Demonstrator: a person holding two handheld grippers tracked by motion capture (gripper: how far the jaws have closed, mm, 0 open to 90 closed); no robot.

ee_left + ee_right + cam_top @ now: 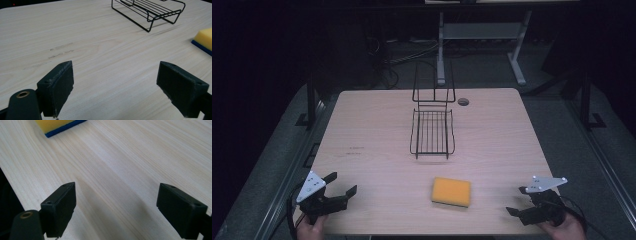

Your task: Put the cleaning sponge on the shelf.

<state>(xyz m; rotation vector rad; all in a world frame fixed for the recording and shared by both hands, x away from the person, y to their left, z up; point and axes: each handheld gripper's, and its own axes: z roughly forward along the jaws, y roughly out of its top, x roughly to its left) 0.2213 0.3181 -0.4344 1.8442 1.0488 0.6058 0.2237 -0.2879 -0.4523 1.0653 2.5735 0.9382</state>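
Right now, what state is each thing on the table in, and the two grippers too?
Sponge: lying flat on the table, yellow side up, blue layer underneath, untouched.
Wire rack: standing on the table, empty, apart from the sponge.
Left gripper: open, jaws wide apart, holding nothing, near the table's front left corner.
Right gripper: open, holding nothing, near the front right corner.
Table: faint dark marks left of the rack.

We see open table [372, 165] between the left gripper [343, 184] and the sponge [451, 191] at its 3 o'clock. The wire rack [432, 131] stands at the sponge's 12 o'clock, well apart.
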